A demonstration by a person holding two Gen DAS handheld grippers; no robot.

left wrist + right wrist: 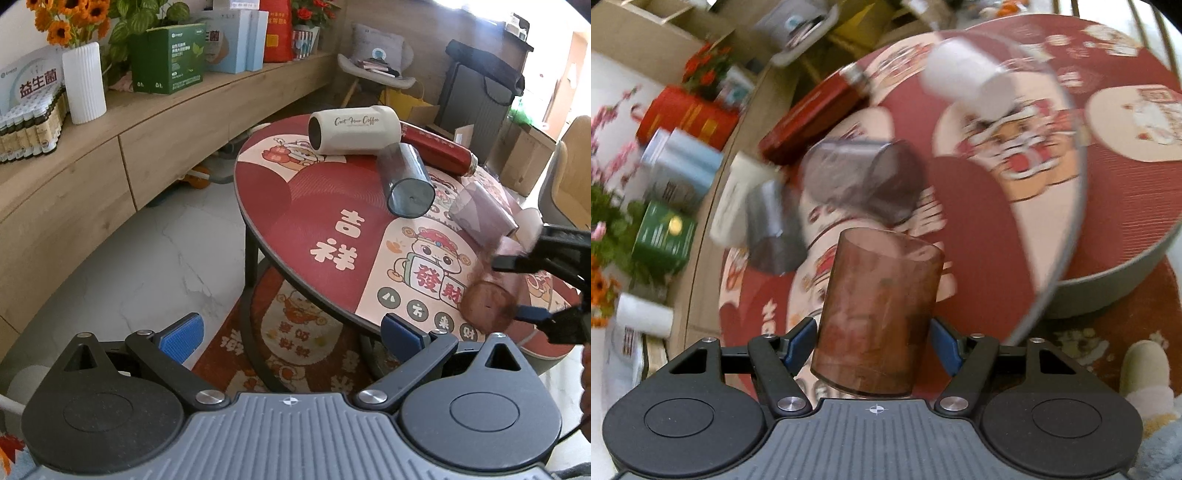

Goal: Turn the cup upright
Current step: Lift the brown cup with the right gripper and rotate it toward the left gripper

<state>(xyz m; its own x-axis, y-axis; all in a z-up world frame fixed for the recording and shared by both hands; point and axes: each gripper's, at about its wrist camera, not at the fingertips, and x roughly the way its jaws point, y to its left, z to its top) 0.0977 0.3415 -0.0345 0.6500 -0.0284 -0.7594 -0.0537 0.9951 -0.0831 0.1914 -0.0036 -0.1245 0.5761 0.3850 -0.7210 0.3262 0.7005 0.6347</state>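
My right gripper [873, 341] is shut on a translucent brown cup [877, 317] and holds it tilted above the round red table [1126, 192]; the view is motion-blurred. In the left wrist view the same brown cup [487, 299] shows at the right between the right gripper's fingers [532, 314], over the table's near edge [295, 280]. My left gripper [291, 332] is open and empty, off the table's near-left edge. Other cups lie on their sides: a cream cup [354, 134], a blue-grey translucent cup [408, 179] and a purple translucent cup [482, 212].
A red flask [439, 149] lies behind the cups, and a white cup [967, 83] lies farther across. A wooden sideboard [110, 147] with a white vase [84, 83] and boxes stands left. A lower round table [1145, 266] and a slippered foot [1143, 373] are at the right.
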